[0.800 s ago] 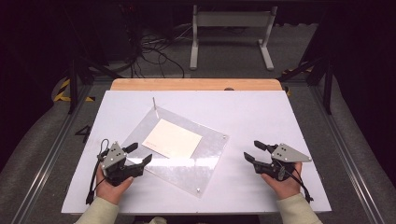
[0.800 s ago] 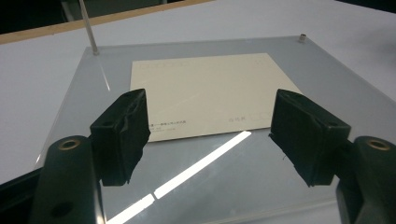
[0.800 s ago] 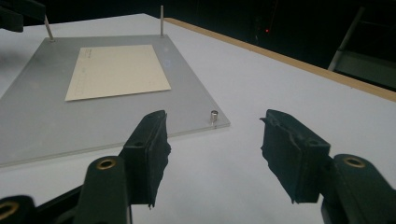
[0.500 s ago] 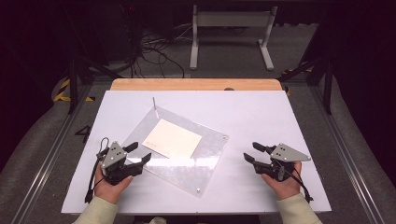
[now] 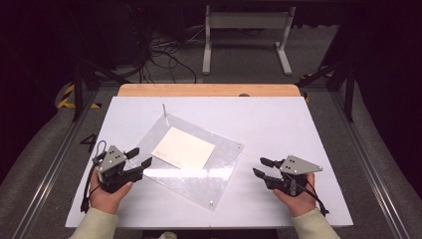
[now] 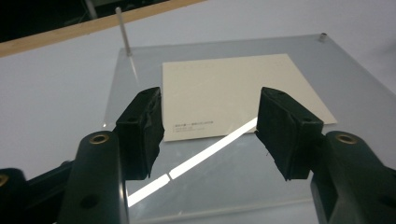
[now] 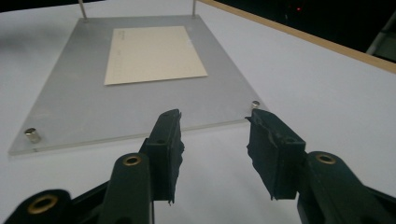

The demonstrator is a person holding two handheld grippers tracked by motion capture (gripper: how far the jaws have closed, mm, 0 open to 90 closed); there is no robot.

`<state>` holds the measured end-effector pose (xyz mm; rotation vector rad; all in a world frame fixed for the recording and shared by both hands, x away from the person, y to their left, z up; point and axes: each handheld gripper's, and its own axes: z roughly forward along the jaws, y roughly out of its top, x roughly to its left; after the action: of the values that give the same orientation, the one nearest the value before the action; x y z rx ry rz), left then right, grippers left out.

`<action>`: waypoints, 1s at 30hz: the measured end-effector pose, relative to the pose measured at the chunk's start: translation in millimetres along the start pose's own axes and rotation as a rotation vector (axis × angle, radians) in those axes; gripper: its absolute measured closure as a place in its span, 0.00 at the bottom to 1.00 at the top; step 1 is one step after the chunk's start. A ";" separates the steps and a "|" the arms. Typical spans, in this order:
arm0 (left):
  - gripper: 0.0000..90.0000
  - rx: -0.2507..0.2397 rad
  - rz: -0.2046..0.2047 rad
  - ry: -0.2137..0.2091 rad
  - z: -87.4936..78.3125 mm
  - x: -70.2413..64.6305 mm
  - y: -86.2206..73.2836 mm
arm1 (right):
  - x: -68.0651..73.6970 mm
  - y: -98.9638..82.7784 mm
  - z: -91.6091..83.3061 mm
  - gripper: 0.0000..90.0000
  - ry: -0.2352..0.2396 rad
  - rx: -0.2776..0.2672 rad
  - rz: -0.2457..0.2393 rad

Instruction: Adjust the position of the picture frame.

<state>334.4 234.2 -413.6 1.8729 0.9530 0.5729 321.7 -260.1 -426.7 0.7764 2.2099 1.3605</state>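
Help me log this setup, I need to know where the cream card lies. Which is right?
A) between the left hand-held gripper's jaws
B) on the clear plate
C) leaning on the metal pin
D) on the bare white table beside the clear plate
B: the cream card lies flat within the clear plate's outline, apart from both open hand-held grippers and from the upright pin.

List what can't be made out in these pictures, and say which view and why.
- Small print on the cream card: left gripper view, too small and blurred to read.
- Whether the card lies on or under the clear acrylic plate: high view, transparency and glare hide it.
- The plate's near edge: left gripper view, hidden behind the left gripper.
- Dark area beyond the table: high view, unlit.
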 end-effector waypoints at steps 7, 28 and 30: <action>0.50 0.006 -0.052 0.119 -17.0 20.8 -4.0 | 9.0 4.9 6.0 0.58 0.063 -0.005 0.009; 0.59 0.238 -0.104 0.165 31.8 58.0 -30.4 | 20.8 4.2 16.4 0.56 0.119 0.022 -0.008; 0.66 0.248 -0.094 0.161 34.2 58.0 -30.7 | 21.0 4.0 16.2 0.56 0.121 0.023 -0.008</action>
<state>381.6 271.3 -456.8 2.0097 1.2594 0.5760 316.9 -234.2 -431.4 0.7101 2.3223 1.4146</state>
